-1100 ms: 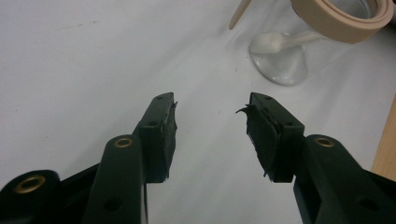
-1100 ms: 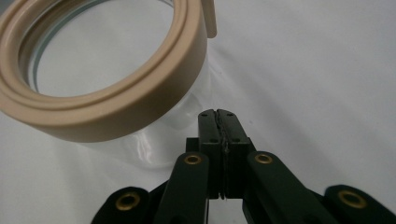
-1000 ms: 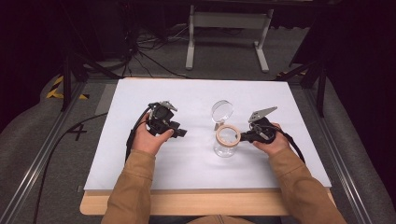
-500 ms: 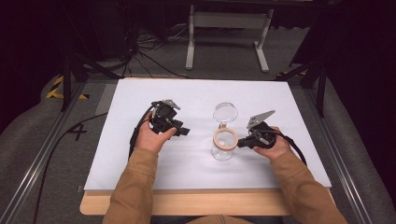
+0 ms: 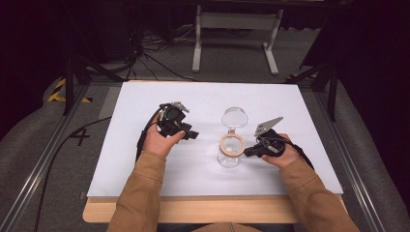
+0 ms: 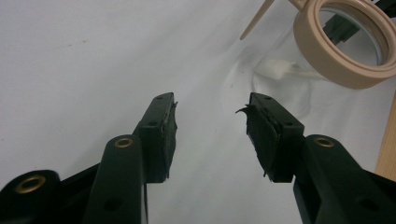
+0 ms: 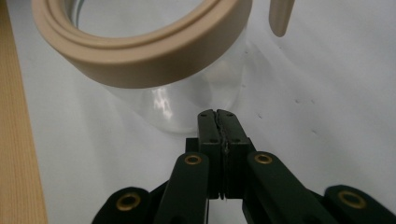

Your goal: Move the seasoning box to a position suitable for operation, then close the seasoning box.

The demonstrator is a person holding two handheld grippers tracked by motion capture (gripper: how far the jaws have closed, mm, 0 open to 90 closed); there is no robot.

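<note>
Glass jar (image 5: 228,155), beige rim, hinged lid tipped open behind it, stands mid-desk (image 5: 145,169). Right gripper (image 5: 248,152), jaws pressed together and empty, sits just beside the jar's wall; left gripper (image 5: 192,135), jaws spread, lies well apart from the jar. Risk: a nudge from the closed tips may slide or topple the light jar.

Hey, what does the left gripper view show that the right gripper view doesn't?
Left gripper view: its fingers spread apart with nothing between, and the jar off to the upper right. Right gripper view: fingers pressed together, empty, tips close to the jar's glass wall. Both share the clear jar with its tan rim, the white table and a strip of its wooden edge.
</note>
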